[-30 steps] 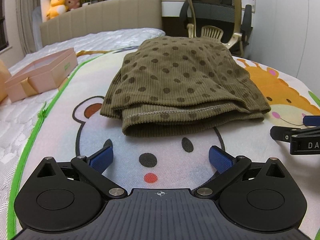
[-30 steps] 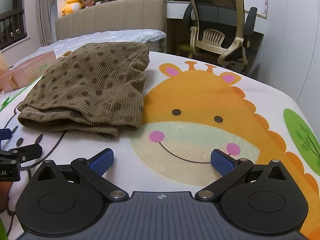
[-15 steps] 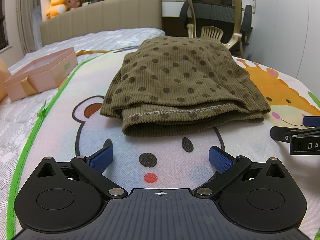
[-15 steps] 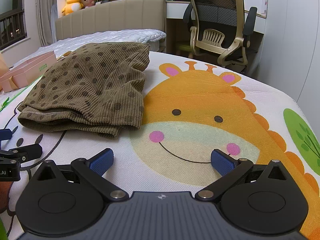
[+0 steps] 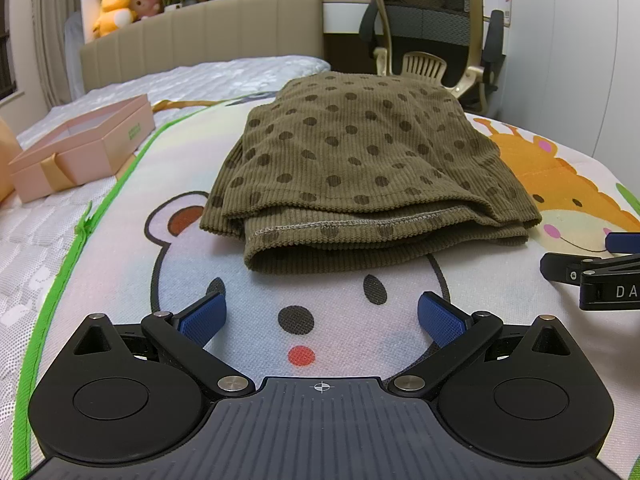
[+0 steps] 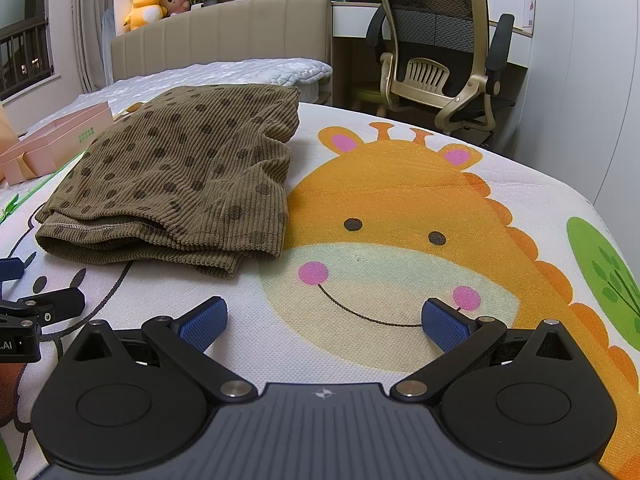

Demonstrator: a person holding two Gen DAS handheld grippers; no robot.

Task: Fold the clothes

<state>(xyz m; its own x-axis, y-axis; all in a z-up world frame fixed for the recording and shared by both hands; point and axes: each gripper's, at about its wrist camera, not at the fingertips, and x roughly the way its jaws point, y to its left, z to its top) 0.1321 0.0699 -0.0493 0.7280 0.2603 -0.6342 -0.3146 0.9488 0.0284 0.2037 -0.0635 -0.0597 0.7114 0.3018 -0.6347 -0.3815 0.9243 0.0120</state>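
Folded garment (image 5: 360,176) rests mid-mat (image 5: 120,264), looks done.
Left gripper (image 5: 320,314) & right gripper (image 6: 324,320) both spread wide, empty, pulled back near mat's front edge, prob. clear of fold.

We see a cartoon-printed mat (image 5: 120,280) over the bed, a pink gift box (image 5: 80,152) at far left, plush toys (image 6: 148,6) on the headboard ledge, and an office chair (image 6: 436,48) far right.

2 low wrist views, side by side, facing the headboard (image 5: 200,36), both sharing the folded garment (image 5: 360,168).
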